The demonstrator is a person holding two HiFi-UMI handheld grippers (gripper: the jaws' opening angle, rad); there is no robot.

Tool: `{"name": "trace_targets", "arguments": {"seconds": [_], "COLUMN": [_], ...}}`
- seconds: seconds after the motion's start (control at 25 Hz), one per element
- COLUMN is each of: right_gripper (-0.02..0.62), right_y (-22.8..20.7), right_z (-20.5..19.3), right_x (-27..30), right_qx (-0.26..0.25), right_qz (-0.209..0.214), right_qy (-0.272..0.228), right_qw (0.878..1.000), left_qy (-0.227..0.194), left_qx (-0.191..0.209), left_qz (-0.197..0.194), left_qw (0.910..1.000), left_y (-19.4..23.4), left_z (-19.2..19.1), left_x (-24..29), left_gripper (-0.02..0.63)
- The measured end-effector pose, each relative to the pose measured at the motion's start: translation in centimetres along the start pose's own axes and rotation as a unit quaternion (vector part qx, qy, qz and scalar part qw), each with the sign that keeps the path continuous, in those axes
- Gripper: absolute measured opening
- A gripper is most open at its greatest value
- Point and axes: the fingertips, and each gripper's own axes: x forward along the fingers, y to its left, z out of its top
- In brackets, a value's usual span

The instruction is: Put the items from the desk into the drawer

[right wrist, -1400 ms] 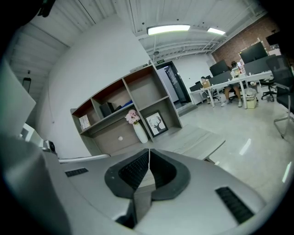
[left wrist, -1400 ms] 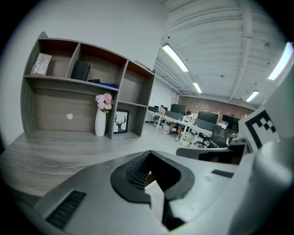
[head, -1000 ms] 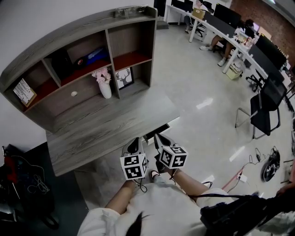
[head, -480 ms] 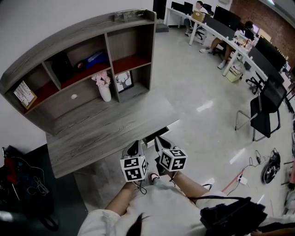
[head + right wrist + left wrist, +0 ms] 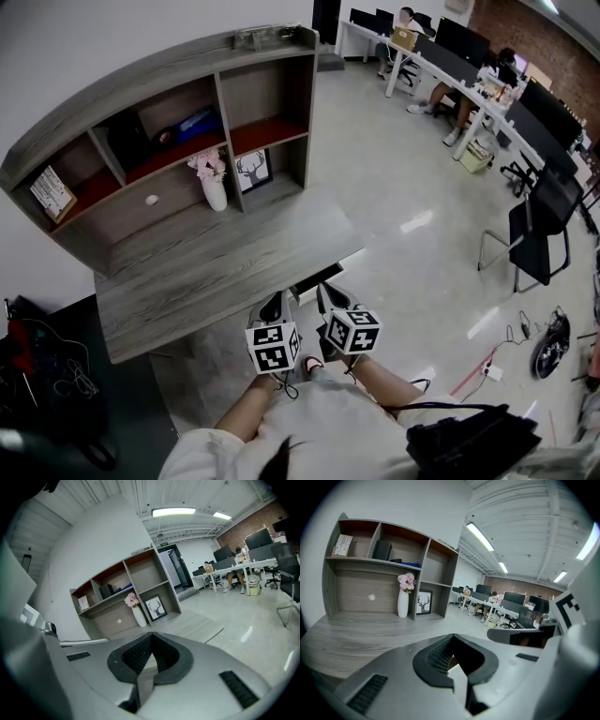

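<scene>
The grey wooden desk (image 5: pixel 216 272) carries a hutch with a shut drawer that has a white knob (image 5: pixel 151 199). A white vase of pink flowers (image 5: pixel 214 183) and a framed deer picture (image 5: pixel 252 165) stand in the hutch's lower bays. My left gripper (image 5: pixel 277 300) and right gripper (image 5: pixel 326 292) hover side by side at the desk's front edge, both shut and holding nothing. The left gripper view shows the vase (image 5: pixel 403 603) beyond the closed jaws of the left gripper (image 5: pixel 452 636). From the right gripper (image 5: pixel 151 635) I see the picture (image 5: pixel 155 607).
Upper cubbies hold a small card (image 5: pixel 49 190) and dark and blue items (image 5: pixel 192 119). A black chair (image 5: pixel 542 223) and office desks with seated people stand at the right. Cables lie on the floor (image 5: pixel 492 361). Dark bags sit at the left (image 5: pixel 42 375).
</scene>
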Motion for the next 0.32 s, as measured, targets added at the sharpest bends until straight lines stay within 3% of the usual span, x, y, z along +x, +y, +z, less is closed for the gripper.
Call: {"name": "trace_targets", "arguments": {"seconds": [0.32], "right_gripper": [-0.002], "right_y": [-0.22], "right_z": [0.10], "right_x": [-0.29], "right_qx": [-0.001], "right_qz": [-0.004], "right_qy": [-0.005], "right_qw": [1.000], "left_qy": [-0.001], "left_qx": [0.000], "left_qz": [0.002], "left_qw": [1.0000], "left_y": [-0.08], "left_z": [-0.15], "left_x": [-0.17], "left_gripper": [-0.002]}}
